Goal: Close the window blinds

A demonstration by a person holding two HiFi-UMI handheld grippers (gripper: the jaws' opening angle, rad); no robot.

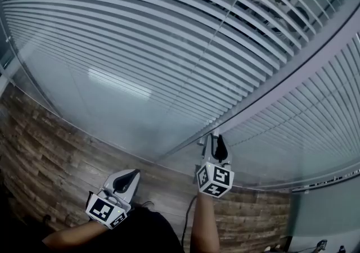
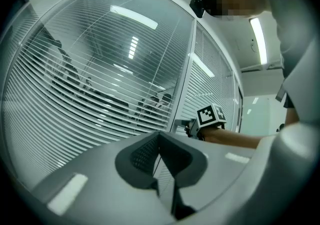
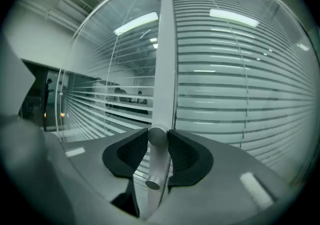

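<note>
Looks maybe halfway: can see through the left blinds (image 1: 112, 38), not the right blinds (image 1: 306, 117). Pinching the knob (image 3: 155, 165) with the right gripper (image 3: 158, 137), left gripper (image 2: 160, 135) pressed together empty.

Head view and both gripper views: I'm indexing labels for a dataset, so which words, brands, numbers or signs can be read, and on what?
No readable text anywhere.
Cubes on the left gripper and right gripper: black-and-white square markers, patterns only, no letters or digits.
The blinds and the tilt wand between the right gripper's jaws: no print visible.
</note>
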